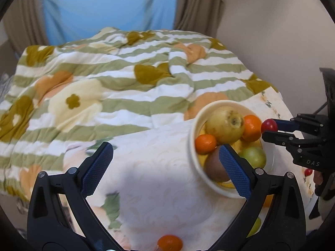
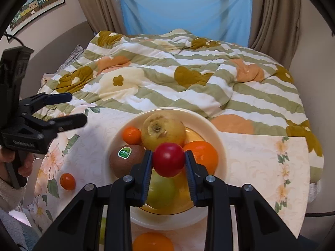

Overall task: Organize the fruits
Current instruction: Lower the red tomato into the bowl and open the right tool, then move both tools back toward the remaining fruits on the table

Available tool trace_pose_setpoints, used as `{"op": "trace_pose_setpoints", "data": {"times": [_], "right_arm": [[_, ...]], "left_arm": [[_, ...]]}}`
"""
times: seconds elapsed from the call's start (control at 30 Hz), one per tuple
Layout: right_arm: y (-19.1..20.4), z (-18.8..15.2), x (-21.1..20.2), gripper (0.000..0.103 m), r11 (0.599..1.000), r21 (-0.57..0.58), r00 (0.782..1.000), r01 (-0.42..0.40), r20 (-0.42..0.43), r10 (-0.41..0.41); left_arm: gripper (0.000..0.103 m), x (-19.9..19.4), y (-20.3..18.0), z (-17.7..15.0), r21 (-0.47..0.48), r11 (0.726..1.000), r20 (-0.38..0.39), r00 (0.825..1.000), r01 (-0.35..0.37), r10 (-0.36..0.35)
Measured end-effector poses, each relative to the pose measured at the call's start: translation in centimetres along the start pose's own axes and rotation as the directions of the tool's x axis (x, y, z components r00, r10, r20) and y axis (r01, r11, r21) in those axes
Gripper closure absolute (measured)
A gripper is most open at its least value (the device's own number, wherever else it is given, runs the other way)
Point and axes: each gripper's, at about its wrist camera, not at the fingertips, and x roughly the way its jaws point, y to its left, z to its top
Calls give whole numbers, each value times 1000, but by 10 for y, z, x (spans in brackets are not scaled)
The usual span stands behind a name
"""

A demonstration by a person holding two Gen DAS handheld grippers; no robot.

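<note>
— How far along are you with the fruit?

— Most of it sits in the round cream-coloured bowl (image 2: 217,144) on my table (image 2: 251,167), which wears a white floral cloth. Inside I count a big yellow pear-like fruit (image 2: 163,131), a brown kiwi with a green sticker (image 2: 125,159), a small orange mandarin (image 2: 132,135), a larger orange (image 2: 204,153) and a green apple (image 2: 161,190).

— And your hands?

— My right gripper (image 2: 168,163) is clamped on a small round red fruit (image 2: 168,160), held just above the bowl's middle, over the green apple. It isn't down yet. My left gripper (image 1: 165,167) is spread wide with nothing between its blue pads, off to the bowl's left side over the cloth.

— What's left outside?

— A little mandarin (image 2: 67,181) lies on the cloth left of the bowl. Another orange fruit (image 2: 152,241) sits at the near edge, and a greenish one (image 2: 102,230) peeks out beside it, partly hidden by my gripper. From the left view, a tiny red fruit (image 1: 308,172) seems to lie beyond the bowl's right side.

— So?

— I'd judge it over halfway: release the red one, then collect the strays.
</note>
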Motion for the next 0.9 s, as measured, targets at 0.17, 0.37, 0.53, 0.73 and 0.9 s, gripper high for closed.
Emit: {"op": "trace_pose_setpoints", "data": {"times": [0.17, 0.37, 0.53, 0.73, 0.9], "right_arm": [[7, -1, 12, 74, 999, -3, 999, -33, -17, 33], [11, -6, 23, 74, 999, 12, 999, -41, -28, 41], [11, -7, 25, 74, 999, 25, 999, -41, -22, 41], [12, -7, 21, 38, 998, 44, 999, -53, 7, 53], [15, -6, 6, 8, 998, 35, 997, -49, 53, 47]], "left_arm": [[0, -11, 10, -12, -27, 999, -3, 999, -34, 34], [0, -17, 14, -23, -40, 998, -3, 999, -50, 50], [0, -20, 14, -28, -45, 997, -1, 998, -58, 58], [0, -29, 10, -30, -40, 997, 12, 998, -66, 67], [0, -43, 3, -32, -30, 996, 30, 996, -84, 85]]}}
